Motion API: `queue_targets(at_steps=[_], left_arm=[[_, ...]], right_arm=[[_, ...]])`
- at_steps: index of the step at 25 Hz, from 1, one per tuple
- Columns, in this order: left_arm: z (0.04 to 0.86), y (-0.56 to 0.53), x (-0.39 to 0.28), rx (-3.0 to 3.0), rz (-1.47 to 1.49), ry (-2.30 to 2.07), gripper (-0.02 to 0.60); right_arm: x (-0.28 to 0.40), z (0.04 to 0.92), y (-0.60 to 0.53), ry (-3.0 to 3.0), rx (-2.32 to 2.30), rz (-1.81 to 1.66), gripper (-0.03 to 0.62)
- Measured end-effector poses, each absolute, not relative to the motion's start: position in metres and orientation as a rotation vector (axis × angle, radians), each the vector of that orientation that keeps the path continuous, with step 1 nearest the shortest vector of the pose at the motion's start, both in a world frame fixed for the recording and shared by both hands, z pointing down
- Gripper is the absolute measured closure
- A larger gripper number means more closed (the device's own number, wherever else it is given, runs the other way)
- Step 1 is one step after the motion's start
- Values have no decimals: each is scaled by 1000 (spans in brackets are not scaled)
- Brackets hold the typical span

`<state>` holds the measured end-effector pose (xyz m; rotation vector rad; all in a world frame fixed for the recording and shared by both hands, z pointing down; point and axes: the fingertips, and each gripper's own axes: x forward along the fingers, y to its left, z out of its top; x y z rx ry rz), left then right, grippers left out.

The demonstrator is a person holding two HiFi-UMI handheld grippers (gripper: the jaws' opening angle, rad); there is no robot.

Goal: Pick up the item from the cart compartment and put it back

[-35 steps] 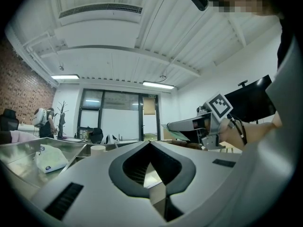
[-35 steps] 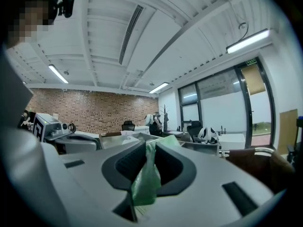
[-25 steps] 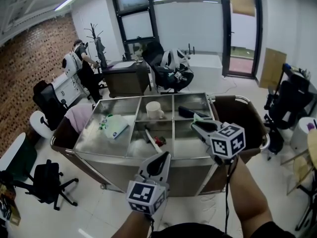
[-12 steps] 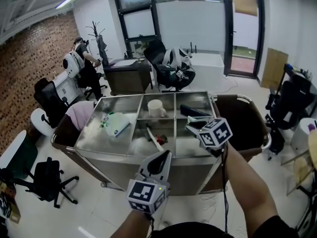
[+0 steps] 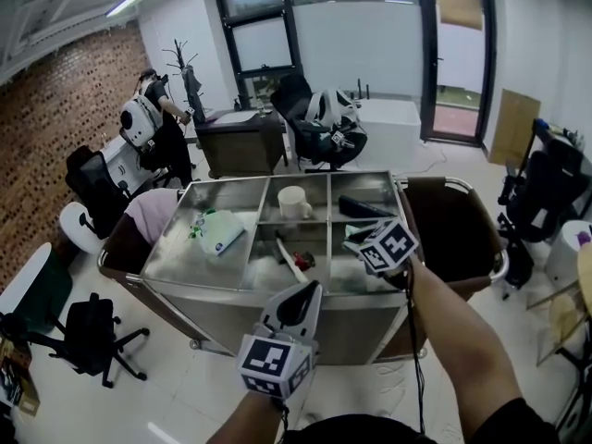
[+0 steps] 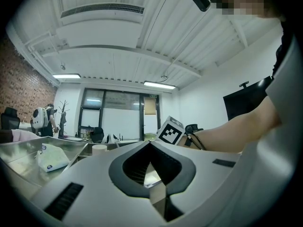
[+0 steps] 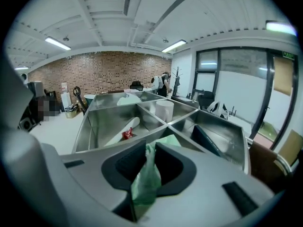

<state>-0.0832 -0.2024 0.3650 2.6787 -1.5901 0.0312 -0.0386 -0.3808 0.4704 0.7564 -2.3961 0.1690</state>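
I'm clamping green packet (image 7: 145,181) lengthwise in right claw (image 5: 351,240) | holding it over cart's (image 5: 208,314) near-right bin (image 5: 342,272), bin lying ahead-below | left claw (image 5: 298,294) closed, empty

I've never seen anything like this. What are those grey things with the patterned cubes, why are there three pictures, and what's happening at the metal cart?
There is no robot here. A person holds a two-jaw gripper in each hand, and the patterned cubes are part of them. One picture comes from a camera on the person's head, looking down. The other two come from a camera riding on each gripper.

The left gripper is shut and empty, in front of the steel cart. The right gripper pinches a thin green item above the cart's right side.

In the compartments lie a white cup, a white pouch, a white tool with a red part, and a dark flat object.
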Motion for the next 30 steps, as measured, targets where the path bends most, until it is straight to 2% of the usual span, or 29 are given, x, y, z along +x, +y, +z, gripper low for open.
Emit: queue_targets(at_steps=[4,5,7,18,22,23,24,25,30], left_arm=[[366,-202,-85,2672,32,-1583,583],[366,-202,-86,2669,29,-1585,583],[367,-203,-87,2668,24,-1590,583],[366,-203,-86,2668,19,-1588,583],[367,-204,-85,2667,18,-1580,583],[367,-204,-84,2667,19,-1578,583],[367,-203,-84,2667,19,-1576,583],[367,-203,-83,2667,20,-1577,583],[370,-204,-86,2666,28,-1580,583]], right_arm=[[-42,486,-378,-2362,706,198,491],[-43,492,-376,-2343,687,199,462],[-44,499,-375,-2320,667,198,313],[-44,501,-367,-2311,635,212,315],[-42,499,-369,-2312,649,202,337],[-41,497,-370,-2318,661,199,373],[-39,494,-371,-2327,675,197,435],[-37,491,-372,-2339,691,199,564],[-35,480,-373,-2382,731,236,574]])
